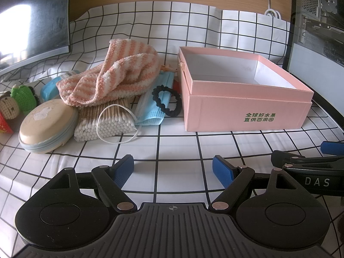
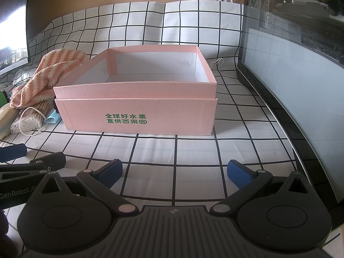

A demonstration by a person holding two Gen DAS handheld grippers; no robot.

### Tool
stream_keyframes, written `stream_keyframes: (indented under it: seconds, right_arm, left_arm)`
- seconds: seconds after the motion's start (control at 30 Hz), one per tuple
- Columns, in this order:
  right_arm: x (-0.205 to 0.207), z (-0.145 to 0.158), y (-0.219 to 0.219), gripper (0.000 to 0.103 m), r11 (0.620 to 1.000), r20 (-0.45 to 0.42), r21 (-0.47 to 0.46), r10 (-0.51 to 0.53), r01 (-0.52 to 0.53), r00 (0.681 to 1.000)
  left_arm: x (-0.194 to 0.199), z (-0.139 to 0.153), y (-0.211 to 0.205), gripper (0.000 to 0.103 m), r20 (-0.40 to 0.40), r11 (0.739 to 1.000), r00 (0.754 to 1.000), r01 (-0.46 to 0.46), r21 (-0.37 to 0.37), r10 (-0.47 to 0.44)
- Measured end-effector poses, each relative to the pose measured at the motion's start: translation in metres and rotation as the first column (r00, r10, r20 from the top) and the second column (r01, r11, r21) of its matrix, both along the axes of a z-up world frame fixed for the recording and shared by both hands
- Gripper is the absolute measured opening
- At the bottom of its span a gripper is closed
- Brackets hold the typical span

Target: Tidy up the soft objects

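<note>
Meanwhile, both tools are seen poised at the near edge of the grid-patterned tablecloth (image 1: 176, 142), nothing yet gathered into the pink box (image 2: 137, 107). The left gripper (image 1: 172, 169) is held with its jaws spread wide and empty; the right gripper (image 2: 174, 172) is likewise spread wide, nothing between its blue pads. The striped towel (image 1: 111, 73), judged the first soft item to be moved, is heaped on the left side of the cloth, just beside the box and resting on a bundle of cotton swabs (image 1: 107, 122) and a face mask (image 1: 154, 107). Its long axis is seen running from the near-left toward the far-right, its folded end pointing at the box. A grip is best taken across the thick middle fold, so that the hair tie (image 1: 166, 101) and the mask's loops are not dragged along, and the beige case (image 1: 47, 124) is left undisturbed
</note>
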State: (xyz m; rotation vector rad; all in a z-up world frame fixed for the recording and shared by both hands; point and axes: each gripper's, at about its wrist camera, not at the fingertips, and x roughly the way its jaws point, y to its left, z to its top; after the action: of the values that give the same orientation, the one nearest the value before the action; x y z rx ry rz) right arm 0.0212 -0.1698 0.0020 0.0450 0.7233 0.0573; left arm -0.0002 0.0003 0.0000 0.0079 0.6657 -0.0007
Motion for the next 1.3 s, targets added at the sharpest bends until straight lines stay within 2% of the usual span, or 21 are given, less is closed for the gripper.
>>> stream_keyframes:
  seconds: [1.3]
  right_arm:
    - [-0.0025,-0.0008,-0.0033,0.103,1.000,-0.001,0.000,0.008,-0.008,1.000]
  left_arm:
    - [0.0004,0.0000,-0.0006,0.085,0.001,1.000,1.000,-0.007,-0.001,0.007]
